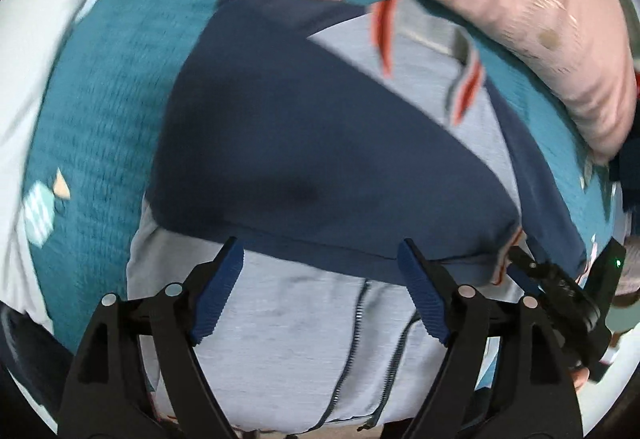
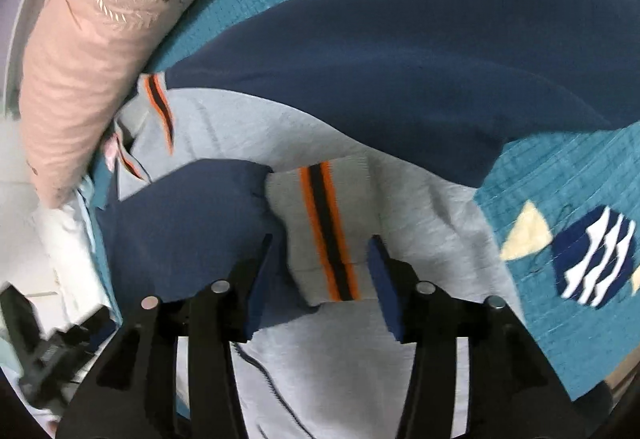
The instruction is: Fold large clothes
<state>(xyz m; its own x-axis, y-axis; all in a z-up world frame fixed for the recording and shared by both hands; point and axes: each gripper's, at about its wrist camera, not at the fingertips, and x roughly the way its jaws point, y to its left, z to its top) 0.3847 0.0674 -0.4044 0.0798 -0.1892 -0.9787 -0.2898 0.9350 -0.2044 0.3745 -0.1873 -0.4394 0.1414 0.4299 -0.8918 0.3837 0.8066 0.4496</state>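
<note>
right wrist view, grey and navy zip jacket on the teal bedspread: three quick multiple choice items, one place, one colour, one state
1. Where does the grey ribbed cuff lie?
A. between the right gripper's open fingers
B. on the pink pillow
C. off the bed

2. What colour are the outer stripes on the cuff?
A. green
B. orange
C. white

3. What state are the navy sleeves of the grey and navy zip jacket in?
A. hanging off the bed
B. rolled up
C. folded across the grey body

Key: 1 A, the cuff sits between the two blue pads; 2 B, orange flanks a dark stripe; 3 C, both sleeves cross the torso on the teal bedspread.
</note>
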